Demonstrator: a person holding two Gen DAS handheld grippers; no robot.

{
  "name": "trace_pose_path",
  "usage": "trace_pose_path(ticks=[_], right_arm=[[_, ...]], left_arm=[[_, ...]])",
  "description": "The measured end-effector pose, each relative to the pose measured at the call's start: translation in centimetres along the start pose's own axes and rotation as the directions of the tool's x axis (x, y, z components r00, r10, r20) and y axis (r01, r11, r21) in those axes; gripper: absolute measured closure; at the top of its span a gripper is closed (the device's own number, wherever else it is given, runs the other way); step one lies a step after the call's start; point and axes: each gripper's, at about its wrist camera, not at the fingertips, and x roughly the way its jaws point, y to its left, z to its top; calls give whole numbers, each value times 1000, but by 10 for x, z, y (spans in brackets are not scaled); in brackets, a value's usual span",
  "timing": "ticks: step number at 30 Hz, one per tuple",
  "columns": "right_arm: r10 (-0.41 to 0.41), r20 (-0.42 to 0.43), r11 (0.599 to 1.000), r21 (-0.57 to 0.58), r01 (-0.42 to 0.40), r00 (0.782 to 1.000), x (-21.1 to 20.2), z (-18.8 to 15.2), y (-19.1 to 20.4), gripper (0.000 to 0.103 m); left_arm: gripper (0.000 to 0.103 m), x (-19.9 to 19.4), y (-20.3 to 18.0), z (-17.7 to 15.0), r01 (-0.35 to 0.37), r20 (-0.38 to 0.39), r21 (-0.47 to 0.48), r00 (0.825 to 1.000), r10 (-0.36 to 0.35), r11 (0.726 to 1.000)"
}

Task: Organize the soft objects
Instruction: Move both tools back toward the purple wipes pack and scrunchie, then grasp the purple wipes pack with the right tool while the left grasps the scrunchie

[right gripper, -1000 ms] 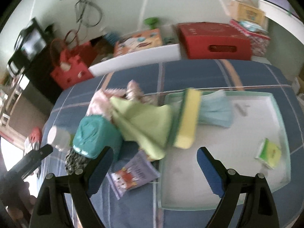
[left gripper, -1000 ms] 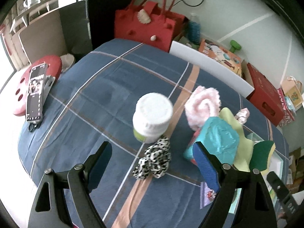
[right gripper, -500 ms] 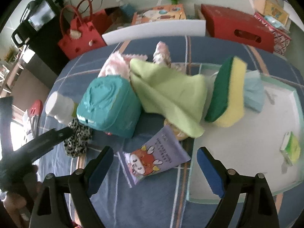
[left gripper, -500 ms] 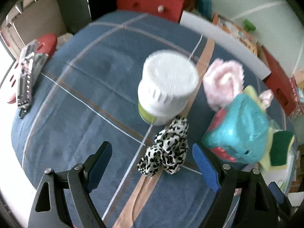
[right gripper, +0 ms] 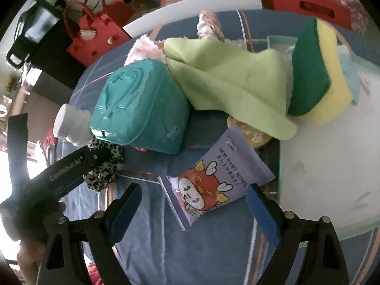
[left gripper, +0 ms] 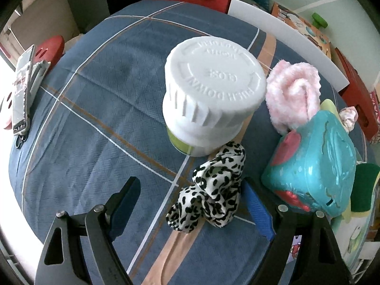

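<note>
I am holding my left gripper (left gripper: 192,204) wide open around the leopard-print scrunchie (left gripper: 210,188), gripping nothing. My right gripper (right gripper: 194,204) is hovering wide open and empty over the baby wipes packet (right gripper: 213,178).

Scrunchie (left gripper: 209,190) white with black leopard spots; bottle (left gripper: 213,95) white, yellow-green label; towel (left gripper: 292,95) fluffy pink; box (right gripper: 140,106) teal; cloth (right gripper: 228,80) light green; sponge (right gripper: 318,73) green over yellow; wipes pack (right gripper: 216,178) lilac, cartoon print; bench cover (left gripper: 95,95) blue, white and tan plaid lines
</note>
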Motion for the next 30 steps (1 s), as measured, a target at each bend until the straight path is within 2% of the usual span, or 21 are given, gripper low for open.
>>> trace_pose_path(ticks=[7,13,20,25,30], right_arm=[[-5,3,995,98,4,1000,11,1,-13,12],[-47,39,992,123,41,998,16,7,-10,12],[-142,34,989,36,141,989,28,5,9,12],[-171,43,985,12,171,984,28,-2,16,21],[-172,51,985,25,171,984,25,-3,13,40]], left_arm=[[16,6,-2,8,-1,-10,-1,1000,1,1000],[16,13,-4,10,-4,-14,1,1000,4,1000],[18,19,-6,10,-5,-20,3,1000,5,1000],[32,22,-10,9,18,-27,8,999,-17,1000],[55,21,-16,7,44,-27,17,999,-43,999]])
